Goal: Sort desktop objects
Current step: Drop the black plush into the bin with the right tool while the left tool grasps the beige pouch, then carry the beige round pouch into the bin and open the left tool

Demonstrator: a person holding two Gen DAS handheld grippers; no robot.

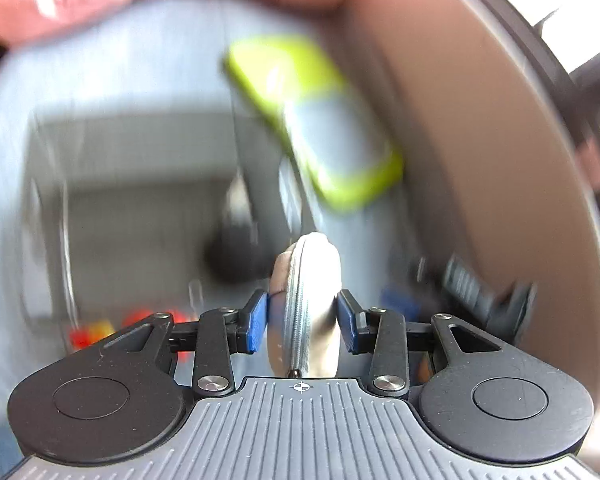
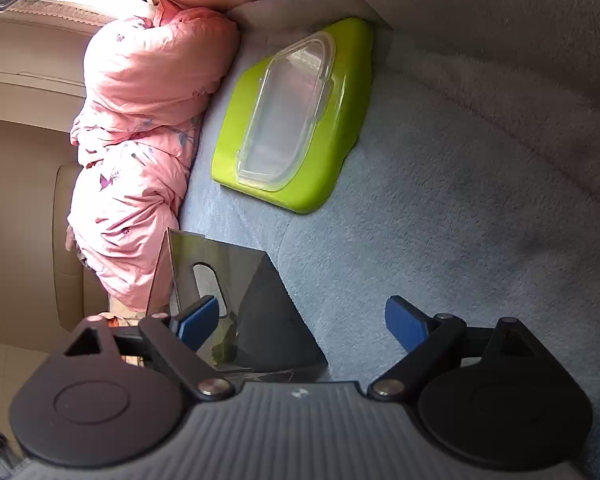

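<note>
Your left claw [image 1: 302, 322] pinches a small round zippered case [image 1: 306, 300] edge-on, one blue pad on each flat face, zipper seam facing the camera. Judge the case light and semi-rigid with a smooth shell; grip across the flat faces, not the rounded rim, to prevent slipping. Your right claw [image 2: 306, 322] stands spread and empty above the grey-blue blanket [image 2: 440, 200], beside a dark box [image 2: 260, 300]. Beyond lies a green container [image 2: 300, 116] with a clear lid.

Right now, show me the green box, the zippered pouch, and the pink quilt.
green box [image 2: 340, 92]: right wrist view, its green rim.
zippered pouch [image 1: 306, 300]: left wrist view, its zipper seam.
pink quilt [image 2: 140, 120]: right wrist view, its middle fold.
</note>
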